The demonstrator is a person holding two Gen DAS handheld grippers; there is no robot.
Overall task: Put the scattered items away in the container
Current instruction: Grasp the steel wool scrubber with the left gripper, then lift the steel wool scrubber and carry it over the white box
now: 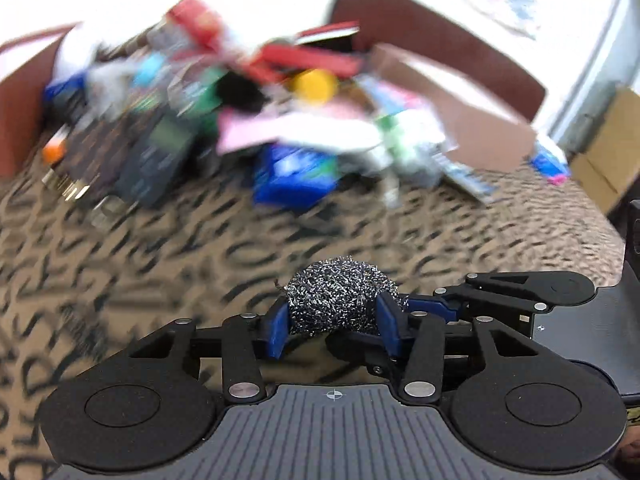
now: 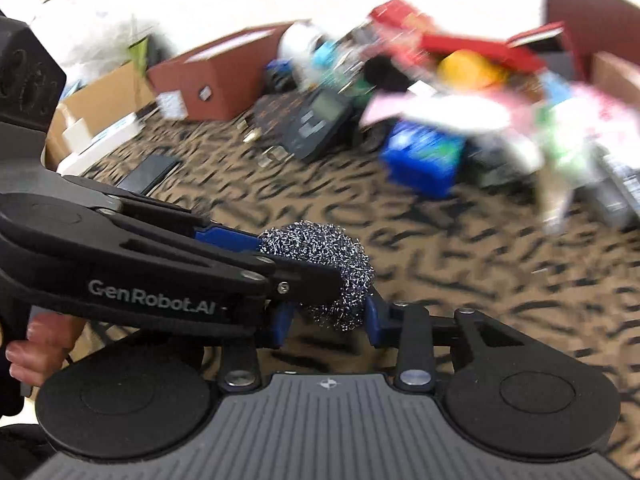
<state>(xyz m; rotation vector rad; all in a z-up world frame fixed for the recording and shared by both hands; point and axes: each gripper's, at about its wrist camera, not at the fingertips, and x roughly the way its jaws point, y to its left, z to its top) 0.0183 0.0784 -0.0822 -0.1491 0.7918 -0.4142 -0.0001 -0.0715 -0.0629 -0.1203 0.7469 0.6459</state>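
Note:
A grey steel wool scourer [image 1: 336, 292] hangs just above the patterned brown cloth [image 1: 200, 248], and both grippers hold it. My left gripper [image 1: 332, 320] is shut on it, a blue pad pressed into each side. In the right wrist view the scourer [image 2: 320, 248] sits between the pads of my right gripper [image 2: 328, 320], also shut on it, while the left gripper [image 2: 296, 260] reaches in from the left. The brown cardboard container [image 1: 440, 32] stands behind, with a blurred heap of items spilling out of it: a blue packet [image 1: 292, 176], a yellow object [image 1: 314, 86] and a dark calculator [image 2: 316, 120].
Open cardboard boxes [image 2: 100, 96] and a flat black slab [image 2: 148, 172] lie at the left in the right wrist view. Another cardboard box [image 1: 612, 152] stands at the right edge. A person's hand [image 2: 36, 344] grips the left gripper's handle.

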